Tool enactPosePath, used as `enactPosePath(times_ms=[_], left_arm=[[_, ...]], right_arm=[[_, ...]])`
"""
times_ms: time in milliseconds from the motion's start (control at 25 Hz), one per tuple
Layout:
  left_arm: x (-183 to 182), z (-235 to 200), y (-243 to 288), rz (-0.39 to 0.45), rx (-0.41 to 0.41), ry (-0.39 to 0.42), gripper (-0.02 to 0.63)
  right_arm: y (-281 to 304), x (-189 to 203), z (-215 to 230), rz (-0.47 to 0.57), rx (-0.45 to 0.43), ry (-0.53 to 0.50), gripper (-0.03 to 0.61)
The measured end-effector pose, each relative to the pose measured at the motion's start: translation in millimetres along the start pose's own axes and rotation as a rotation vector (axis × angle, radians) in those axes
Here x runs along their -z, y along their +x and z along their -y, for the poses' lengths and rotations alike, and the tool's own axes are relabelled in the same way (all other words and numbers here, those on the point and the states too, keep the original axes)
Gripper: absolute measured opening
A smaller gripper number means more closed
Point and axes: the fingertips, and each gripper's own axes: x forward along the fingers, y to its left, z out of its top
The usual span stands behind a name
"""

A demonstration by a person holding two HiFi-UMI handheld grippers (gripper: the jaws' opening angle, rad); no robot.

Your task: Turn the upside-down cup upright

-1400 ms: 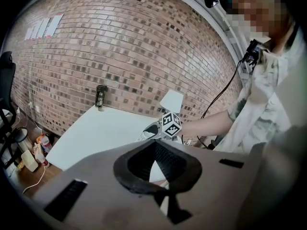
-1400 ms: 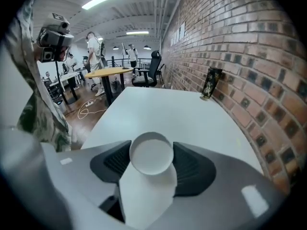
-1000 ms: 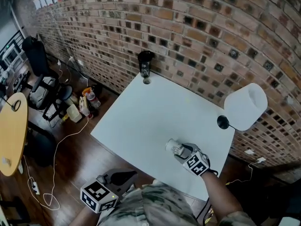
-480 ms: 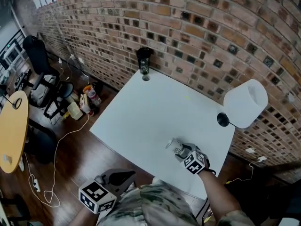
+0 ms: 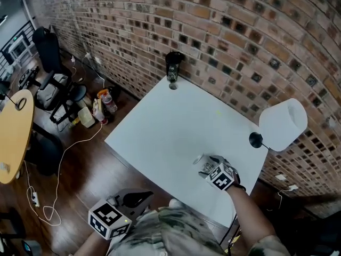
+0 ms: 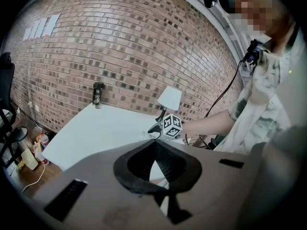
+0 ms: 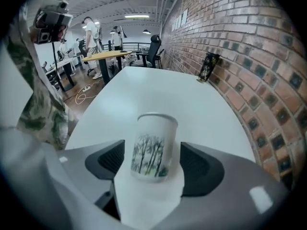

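Note:
A white cup (image 7: pixel 153 147) with a green bamboo print stands on the white table (image 5: pixel 160 127), near its front right part; the print reads the right way up. My right gripper (image 7: pixel 152 164) points steeply down around the cup, and its jaws are opening. A gap shows on each side, so neither pad presses on the cup. From the head view the cup (image 5: pixel 200 161) peeks out just beyond the right gripper (image 5: pixel 206 167). My left gripper (image 5: pixel 133 200) hangs below the table's near edge, off the table. Its jaws (image 6: pixel 154 150) meet at the tips with nothing in them.
A lamp with a white shade (image 5: pixel 282 122) and a black base (image 5: pixel 256 140) stands at the table's right edge. A dark bottle (image 5: pixel 172 67) sits at the far corner by the brick wall. Chairs, bags and cables lie on the floor to the left.
The right gripper's jaws have spread away from the cup, which now stands free between them. The left gripper has stayed where it was.

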Motion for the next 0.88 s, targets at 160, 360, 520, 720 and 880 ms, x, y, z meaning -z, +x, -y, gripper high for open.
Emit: enactPosePath(times_ms=[160,360,520,720,880], left_arm=[[2.3,-6.3,-9.3,0.008,-0.017,-0.011,0.006],[10.1,-17.5,-26.3,0.020,-0.055,-0.038,0.006],[16.3,-27.7,-40.1,0.033,-0.083,-0.062,0.006],[17.4,-29.6,-41.9,0.032,-0.078,-0.060,0.006],[13.9,-26.5,-34.2,0.016,-0.055,-0.046,0.006]], right_arm=[[15.4,-27.4,8.4,-0.060,-0.037,-0.035,0.360],[31.7,-37.0,10.1,-0.148,-0.037,-0.094,0.344],[25.9,-51.9,9.7,-0.082,-0.023,-0.075,0.325],[9.8,-79.3,17.5,0.127,0.029,0.027,0.324],[-3.6,-94.4,24.8,0.331,0.085,0.115,0.322]])
